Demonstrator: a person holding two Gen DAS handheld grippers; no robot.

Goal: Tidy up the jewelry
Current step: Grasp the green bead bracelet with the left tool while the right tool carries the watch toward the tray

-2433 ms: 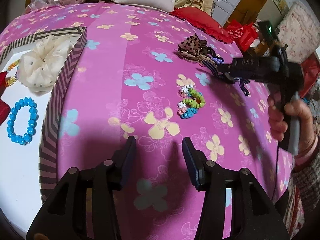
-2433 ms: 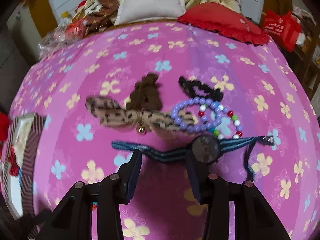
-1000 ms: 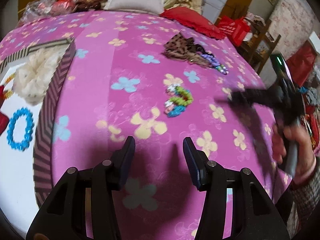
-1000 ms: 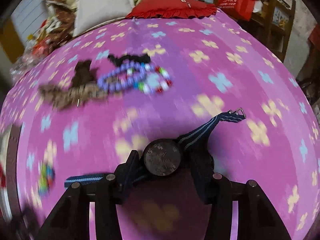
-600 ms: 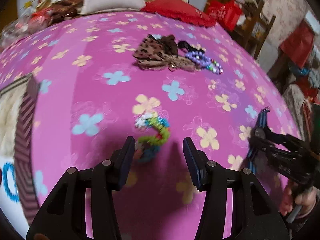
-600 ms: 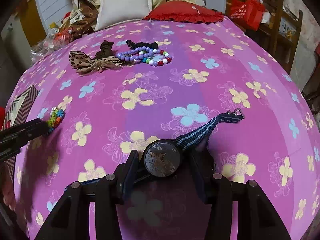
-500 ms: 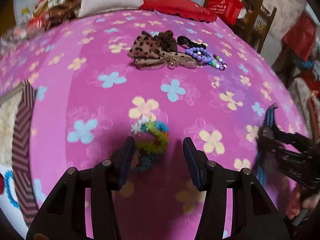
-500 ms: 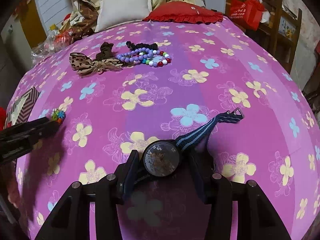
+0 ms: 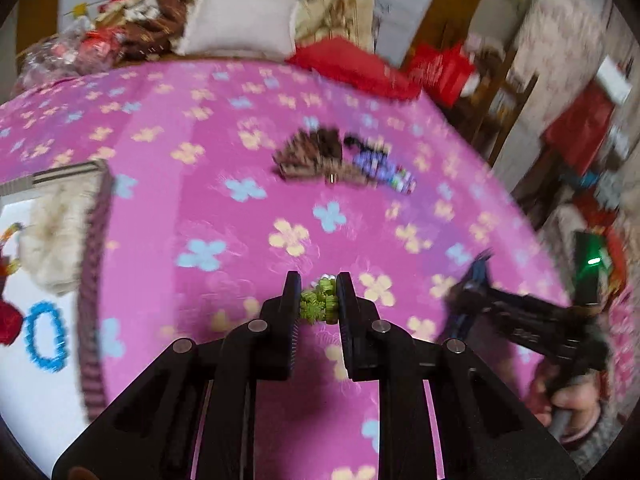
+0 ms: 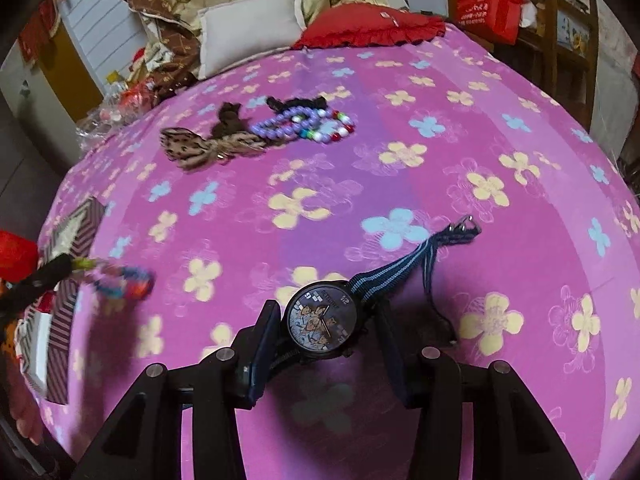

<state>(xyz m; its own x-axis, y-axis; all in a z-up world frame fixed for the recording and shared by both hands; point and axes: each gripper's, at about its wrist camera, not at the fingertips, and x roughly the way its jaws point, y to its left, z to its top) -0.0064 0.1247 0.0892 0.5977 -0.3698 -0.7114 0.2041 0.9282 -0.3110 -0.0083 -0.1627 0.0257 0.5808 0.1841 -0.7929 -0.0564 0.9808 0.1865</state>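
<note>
**A:** Green-and-multicolour beaded bracelet (image 9: 319,301) is pinched in my left gripper (image 9: 319,300). Jaws have just been closing, and the pads now press on the beads from both sides. Rest of the loop hangs off the tips, blurred, seen from the right wrist.

**B:** Right side?

**A:** My right gripper (image 10: 327,330) is clamped on the round black wristwatch with the cartoon dial (image 10: 322,321). Its blue-striped fabric strap (image 10: 404,262) trails out to the upper right over the pink flowered bedspread (image 10: 420,80).

**B:** Box?

**A:** Zigzag-striped cardboard box with a white floor (image 9: 90,300) sits at the left edge of the left wrist view. Inside it: a bright blue bead bracelet (image 9: 45,336) and a cream fabric scrunchie (image 9: 56,236).

**B:** What's on the bed?

**A:** Leopard-print fabric bow (image 10: 200,148), a brown scrunchie (image 10: 228,118), and a purple bead necklace with coloured end beads (image 10: 300,126), all bunched together, well apart from both grippers.
</note>
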